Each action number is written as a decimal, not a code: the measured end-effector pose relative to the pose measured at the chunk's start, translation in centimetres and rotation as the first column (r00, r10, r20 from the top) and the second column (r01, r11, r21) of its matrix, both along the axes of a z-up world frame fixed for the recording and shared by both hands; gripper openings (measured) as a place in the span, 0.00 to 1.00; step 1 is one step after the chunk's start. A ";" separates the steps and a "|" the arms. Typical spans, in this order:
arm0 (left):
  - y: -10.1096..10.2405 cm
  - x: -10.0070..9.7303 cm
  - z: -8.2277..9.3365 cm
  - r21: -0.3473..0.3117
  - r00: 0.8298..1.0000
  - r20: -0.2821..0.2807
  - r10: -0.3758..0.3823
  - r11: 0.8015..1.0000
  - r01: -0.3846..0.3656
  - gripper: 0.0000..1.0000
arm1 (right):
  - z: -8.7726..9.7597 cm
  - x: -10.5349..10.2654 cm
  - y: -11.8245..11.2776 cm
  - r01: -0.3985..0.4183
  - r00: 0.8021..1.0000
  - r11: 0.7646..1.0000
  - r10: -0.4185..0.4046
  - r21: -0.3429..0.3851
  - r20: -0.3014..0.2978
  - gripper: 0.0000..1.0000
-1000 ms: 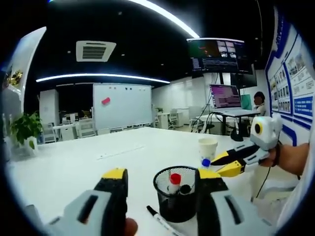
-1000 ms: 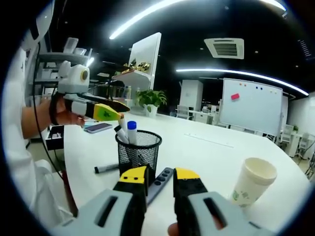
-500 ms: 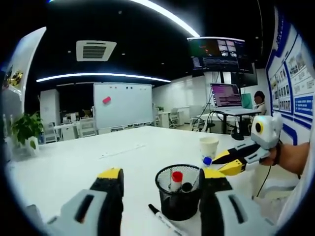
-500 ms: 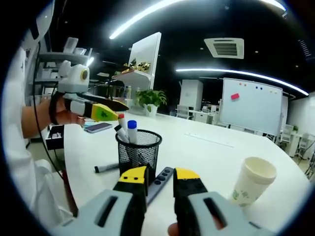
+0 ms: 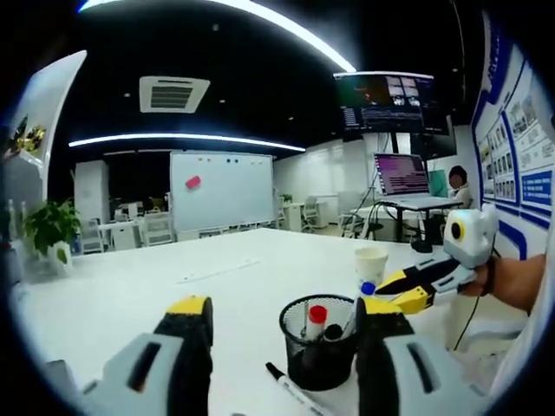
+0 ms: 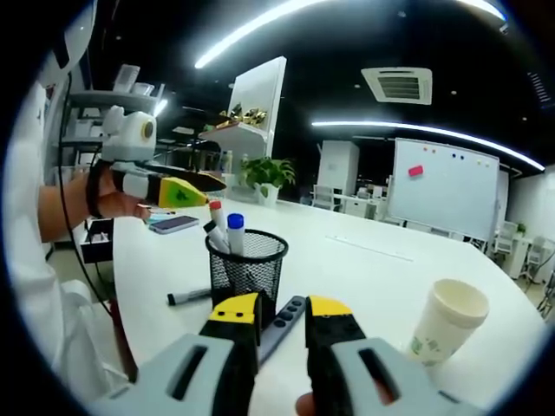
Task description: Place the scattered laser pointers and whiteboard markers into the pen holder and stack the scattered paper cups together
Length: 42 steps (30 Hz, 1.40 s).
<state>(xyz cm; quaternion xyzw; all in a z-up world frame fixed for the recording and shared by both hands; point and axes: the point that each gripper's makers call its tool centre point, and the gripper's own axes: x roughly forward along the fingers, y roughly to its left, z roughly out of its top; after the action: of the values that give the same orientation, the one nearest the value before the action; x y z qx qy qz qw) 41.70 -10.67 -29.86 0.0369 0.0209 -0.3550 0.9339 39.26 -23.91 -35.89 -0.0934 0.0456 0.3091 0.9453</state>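
The jaws of the left gripper (image 5: 282,322) have been opened wide; a second ago they were closer together. The red-capped marker (image 5: 316,318) that was being dropped in is now left standing in the pen holder (image 5: 323,351). The left gripper has been pulled back a little.

From my remote station I count one mesh pen holder (image 6: 247,266) with three markers (image 6: 235,232) standing inside, one marker (image 6: 188,295) loose, one laser pointer (image 6: 283,317), and one paper cup (image 6: 447,327).
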 end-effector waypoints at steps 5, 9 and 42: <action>0.2 0.0 -0.2 0.004 1.000 -0.003 -0.001 1.000 0.001 0.70 | 0.0 0.0 0.0 0.001 1.000 1.000 -0.001 -0.001 0.000 0.20; 0.4 0.0 0.0 -0.004 1.000 0.002 0.006 1.000 -0.006 0.70 | 0.0 -0.1 0.1 -0.002 1.000 1.000 0.002 -0.001 -0.001 0.20; 1.8 -0.4 -2.7 0.067 0.995 -0.085 0.058 0.996 -0.053 0.65 | 0.1 0.2 0.1 -0.003 1.000 1.000 0.003 -0.008 0.002 0.21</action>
<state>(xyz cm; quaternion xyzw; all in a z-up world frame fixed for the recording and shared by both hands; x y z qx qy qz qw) 41.26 -8.88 -32.51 0.0512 0.0741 -0.3294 0.9399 39.47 -23.80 -35.75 -0.0976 0.0459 0.3103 0.9445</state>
